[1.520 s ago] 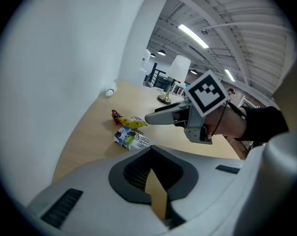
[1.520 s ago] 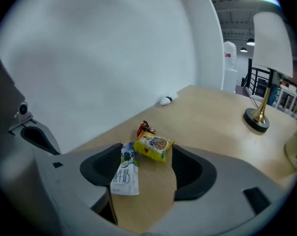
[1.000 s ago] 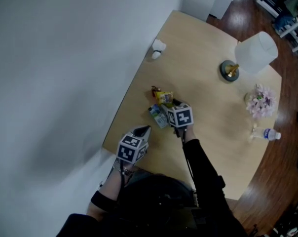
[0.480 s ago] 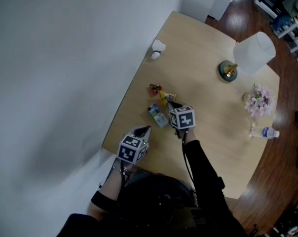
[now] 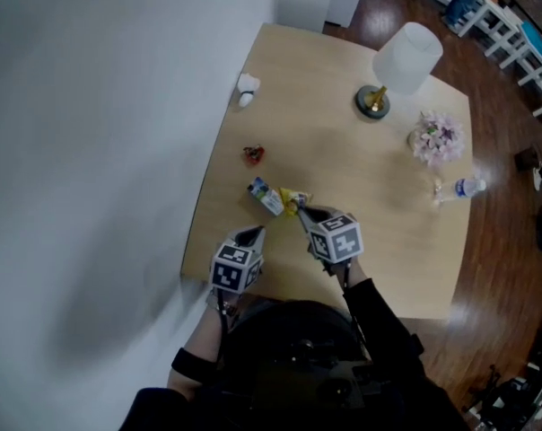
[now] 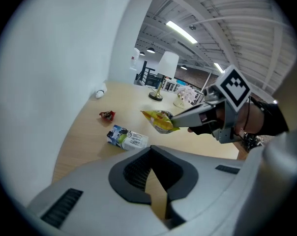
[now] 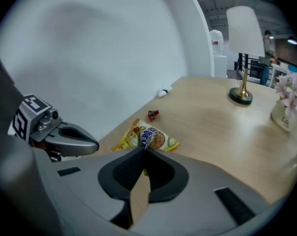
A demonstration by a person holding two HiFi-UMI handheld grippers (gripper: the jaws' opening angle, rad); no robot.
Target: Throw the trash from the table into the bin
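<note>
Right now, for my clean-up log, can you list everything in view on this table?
table: 1, light wood, under everything
lamp: 1, white shade, gold base, far end
flowers: 1 bunch, pink, beside lamp
bottle: 1, clear, lying near flowers
crumpled paper: 1, white, far left edge
wrapper: 1, red, mid-table
carton: 1, blue-white, beside packet
packet: 1, yellow, held above table
left gripper: 1, grey, shut, empty
right gripper: 1, grey, just closed on packet
</note>
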